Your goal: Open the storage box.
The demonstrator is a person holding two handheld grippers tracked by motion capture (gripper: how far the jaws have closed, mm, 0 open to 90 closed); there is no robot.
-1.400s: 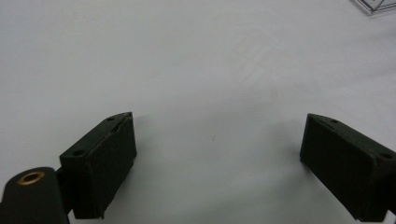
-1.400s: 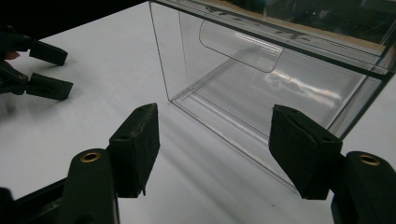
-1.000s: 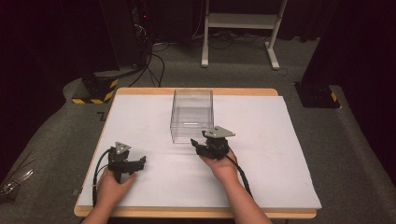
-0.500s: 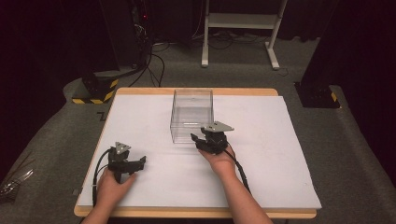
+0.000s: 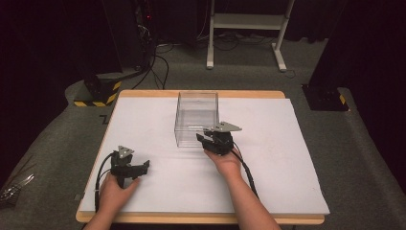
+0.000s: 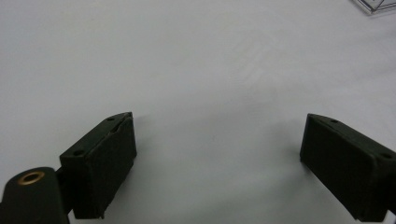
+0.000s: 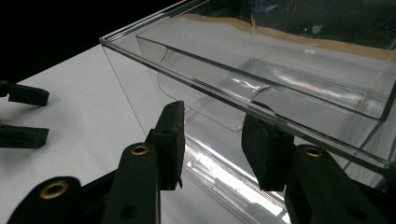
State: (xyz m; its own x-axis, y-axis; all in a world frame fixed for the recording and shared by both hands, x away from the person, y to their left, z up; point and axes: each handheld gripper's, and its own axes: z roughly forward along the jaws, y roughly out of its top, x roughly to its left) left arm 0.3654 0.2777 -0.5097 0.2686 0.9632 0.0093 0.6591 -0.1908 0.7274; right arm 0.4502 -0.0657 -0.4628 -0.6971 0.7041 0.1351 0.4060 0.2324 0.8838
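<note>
A clear plastic box with an open top stands on the white table sheet at mid-table. My right gripper is at the box's near wall. In the right gripper view its jaws stand apart and open against that wall of the box, just below a curved notch in the rim, with nothing pinched. My left gripper rests on the sheet at the front left, apart from the box. Its jaws are wide open over bare sheet. The left gripper also appears far left in the right gripper view.
A corner of the box peeks in at the top right of the left gripper view. Beyond the table are a yellow-black striped base, floor cables and a white metal stand. The table's wooden edge runs along the front.
My right gripper has edged slightly forward to the box's near wall. The left gripper and the box have stayed put.
</note>
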